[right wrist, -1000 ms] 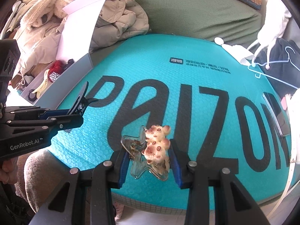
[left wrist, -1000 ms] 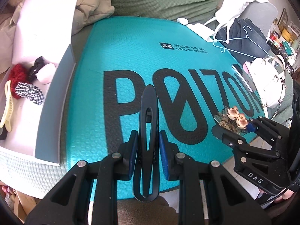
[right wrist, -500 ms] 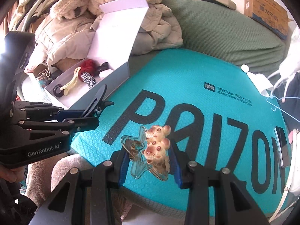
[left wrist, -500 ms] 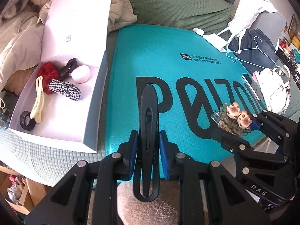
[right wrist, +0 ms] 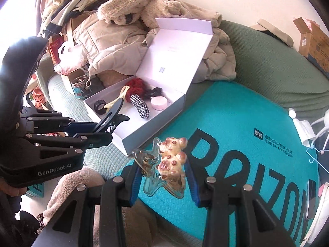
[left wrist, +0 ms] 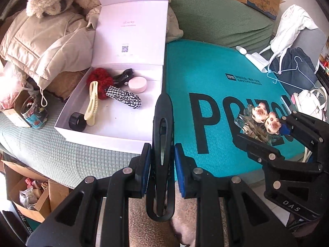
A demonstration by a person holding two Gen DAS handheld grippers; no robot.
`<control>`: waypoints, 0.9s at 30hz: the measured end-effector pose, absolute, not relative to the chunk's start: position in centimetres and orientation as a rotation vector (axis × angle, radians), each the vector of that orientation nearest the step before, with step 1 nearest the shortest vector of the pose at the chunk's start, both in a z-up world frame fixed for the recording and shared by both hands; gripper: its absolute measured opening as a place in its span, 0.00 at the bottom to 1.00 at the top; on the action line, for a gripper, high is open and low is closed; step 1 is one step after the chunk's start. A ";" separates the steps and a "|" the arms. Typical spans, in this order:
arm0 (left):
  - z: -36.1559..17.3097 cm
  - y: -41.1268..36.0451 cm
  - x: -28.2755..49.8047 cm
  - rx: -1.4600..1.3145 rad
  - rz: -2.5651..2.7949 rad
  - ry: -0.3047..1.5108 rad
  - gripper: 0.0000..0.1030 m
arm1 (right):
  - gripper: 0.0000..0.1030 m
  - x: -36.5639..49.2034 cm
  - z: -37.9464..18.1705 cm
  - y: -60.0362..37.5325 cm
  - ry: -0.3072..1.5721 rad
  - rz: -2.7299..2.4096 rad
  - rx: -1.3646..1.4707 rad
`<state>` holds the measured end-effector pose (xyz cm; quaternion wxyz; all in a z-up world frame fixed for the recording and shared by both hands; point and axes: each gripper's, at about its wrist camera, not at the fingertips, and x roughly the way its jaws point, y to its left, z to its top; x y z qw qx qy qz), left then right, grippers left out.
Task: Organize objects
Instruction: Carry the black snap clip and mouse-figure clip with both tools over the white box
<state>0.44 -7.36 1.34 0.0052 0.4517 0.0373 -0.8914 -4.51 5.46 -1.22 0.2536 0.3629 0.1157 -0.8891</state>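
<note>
Left gripper [left wrist: 162, 154] fingers clamped on black hair clip [left wrist: 162, 135], just short of white box [left wrist: 107, 135] near wall. Right gripper [right wrist: 163, 177] fingers clamped on clear bear clip [right wrist: 166, 168], beside box corner. Advice: clear wall, lower into bare floor, then release.

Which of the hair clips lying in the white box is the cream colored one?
The long cream claw clip at the box's left side, lying between the red scrunchie and a black ring. The other clip inside is black.
</note>
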 end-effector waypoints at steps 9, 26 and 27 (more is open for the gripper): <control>1.7 -11.4 3.9 1.372 -2.717 0.155 0.21 | 0.38 -3.2 -1.4 1.9 0.347 -2.325 0.957; 0.5 -16.1 5.0 1.364 -2.647 0.261 0.21 | 0.38 -3.9 -1.9 -2.3 0.401 -2.240 0.945; 0.4 -16.3 4.8 1.367 -2.646 0.265 0.21 | 0.38 -4.1 -1.9 -2.5 0.403 -2.240 0.945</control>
